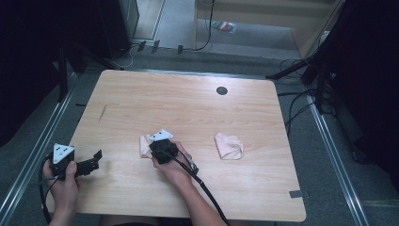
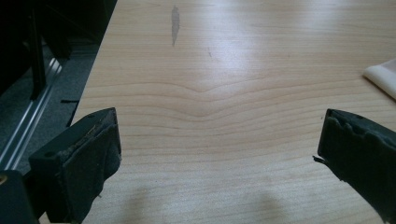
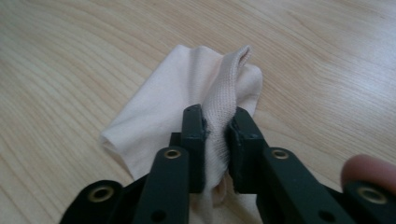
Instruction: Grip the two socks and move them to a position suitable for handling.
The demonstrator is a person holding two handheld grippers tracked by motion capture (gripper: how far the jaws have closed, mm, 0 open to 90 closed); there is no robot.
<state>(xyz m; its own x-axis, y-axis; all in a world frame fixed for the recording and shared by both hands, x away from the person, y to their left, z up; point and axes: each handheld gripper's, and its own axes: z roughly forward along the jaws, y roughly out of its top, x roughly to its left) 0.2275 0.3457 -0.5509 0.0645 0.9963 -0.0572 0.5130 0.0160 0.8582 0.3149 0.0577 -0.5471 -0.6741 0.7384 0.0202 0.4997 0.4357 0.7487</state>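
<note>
A pale pink sock [image 3: 187,88] lies folded on the wooden table [image 1: 188,108], just left of the middle in the high view [image 1: 145,145]. My right gripper [image 3: 217,116] is shut on a raised ribbed fold of that sock, low over the table [image 1: 162,147]. A second pale pink sock [image 1: 229,145] lies bunched to the right, apart from both grippers. My left gripper [image 1: 94,162] is held at the table's near left edge, open, with nothing between its padded jaws [image 2: 215,154]. A white corner of the sock [image 2: 384,77] shows at the right edge of the left gripper view.
A round black grommet [image 1: 221,90] sits near the table's far edge. A dark streak [image 1: 102,112] marks the wood at the far left. Cables and dark stands [image 1: 306,94] crowd the floor beyond the right side. A metal floor rail [image 2: 28,126] runs along the left edge.
</note>
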